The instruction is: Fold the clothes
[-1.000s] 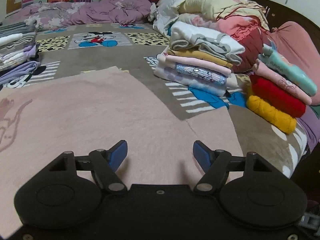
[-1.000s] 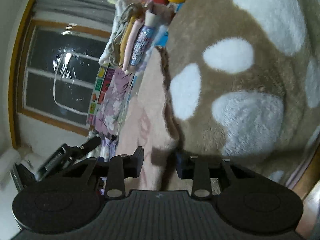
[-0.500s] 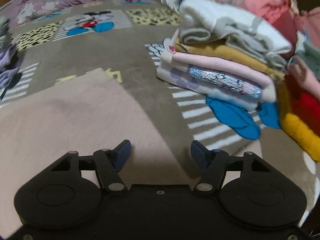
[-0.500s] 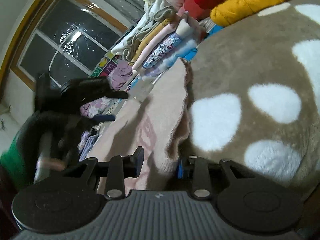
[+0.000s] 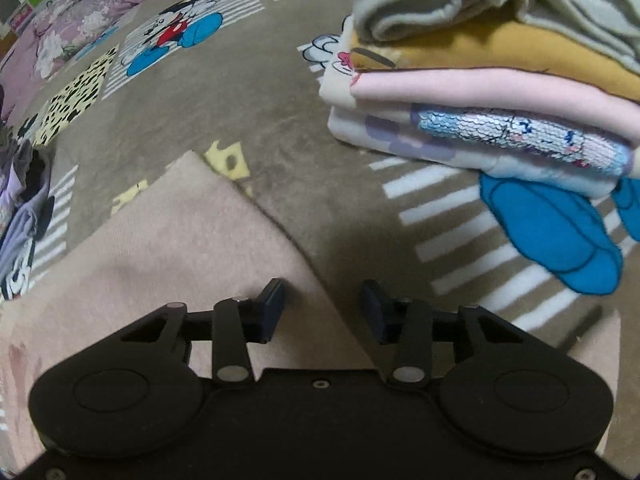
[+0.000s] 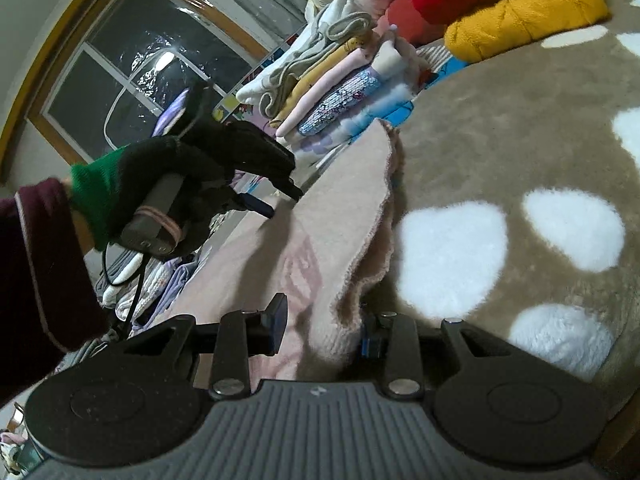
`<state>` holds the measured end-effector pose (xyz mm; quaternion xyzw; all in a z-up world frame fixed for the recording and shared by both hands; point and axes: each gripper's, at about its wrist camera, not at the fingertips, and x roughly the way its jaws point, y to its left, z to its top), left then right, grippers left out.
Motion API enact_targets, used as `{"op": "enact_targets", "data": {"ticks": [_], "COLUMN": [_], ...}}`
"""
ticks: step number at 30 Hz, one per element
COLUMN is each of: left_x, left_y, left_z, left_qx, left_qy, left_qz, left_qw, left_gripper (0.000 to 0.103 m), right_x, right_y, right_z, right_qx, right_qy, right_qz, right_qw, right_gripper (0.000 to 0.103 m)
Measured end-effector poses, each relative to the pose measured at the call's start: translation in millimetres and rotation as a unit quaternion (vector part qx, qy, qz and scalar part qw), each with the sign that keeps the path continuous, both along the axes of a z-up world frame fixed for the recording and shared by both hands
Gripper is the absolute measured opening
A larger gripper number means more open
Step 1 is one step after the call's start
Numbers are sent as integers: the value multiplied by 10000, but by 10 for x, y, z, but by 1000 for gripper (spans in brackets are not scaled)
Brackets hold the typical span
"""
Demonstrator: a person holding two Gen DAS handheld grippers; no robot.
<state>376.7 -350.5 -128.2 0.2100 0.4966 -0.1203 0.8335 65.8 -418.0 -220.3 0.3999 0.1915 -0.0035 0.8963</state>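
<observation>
Garment: we see a pale pink garment (image 5: 172, 248) spread flat on the bed, on a brown cartoon blanket (image 5: 248, 92); in the right wrist view the same pink garment (image 6: 320, 216) runs from the near edge away toward the stacks.
Long axis: in the left wrist view its right edge runs diagonally from a far corner, beside a yellow cheese print, down to the near right; we cannot tell which end is the neck or the hem.
Left gripper: our left gripper (image 5: 322, 308) points steeply down over that right edge; its fingers are closing, the garment's edge lies between them, and the pads do not yet press on it.
Right gripper: our right gripper (image 6: 322, 326) has its fingers clenched on a bunched, fleecy fold of the garment at its near end, which stands up between the pads.
Left hand: in the right wrist view a black-gloved hand (image 6: 168, 184) with a green cuff holds the left gripper over the far part of the garment.
Stack: a pile of folded clothes (image 5: 492, 92) sits to the far right of the garment, apart from it.
Hidden: the garment's near part lies under the gripper bodies; a faint darker pink print at its left is cut off; another pile (image 5: 20, 200) at the far left is only partly in view.
</observation>
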Motion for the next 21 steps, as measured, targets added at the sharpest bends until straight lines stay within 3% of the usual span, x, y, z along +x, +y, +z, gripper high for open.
{"op": "enact_targets", "data": {"ticks": [2, 4, 8, 10, 15, 21], "left_x": [31, 41, 31, 10, -6, -49], "left_y": [-30, -54, -20, 60, 435, 1000], "left_z": [-20, -25, 31, 116, 392, 626], "left_qx": [163, 297, 290, 112, -662, -1448], "left_qy": [-14, -79, -172, -212, -252, -317], "left_qz": [38, 50, -1, -35, 94, 258], "left_qw": [9999, 9995, 9994, 9997, 9974, 9886], "left_gripper": [34, 13, 7, 6, 6, 6], "right_x": [-1, -5, -8, -29, -129, -192], "right_y": [1, 5, 8, 9, 119, 558], "right_z": [9, 15, 38, 73, 244, 508], "right_qx": [-20, -23, -84, -167, -708, -1996], "right_qy": [-4, -2, -34, -106, -466, -1021], "right_qz": [-3, -6, 5, 21, 153, 681], "right_qw": [10000, 10000, 10000, 9998, 9963, 9722], "right_gripper": [36, 36, 32, 21, 17, 17]}}
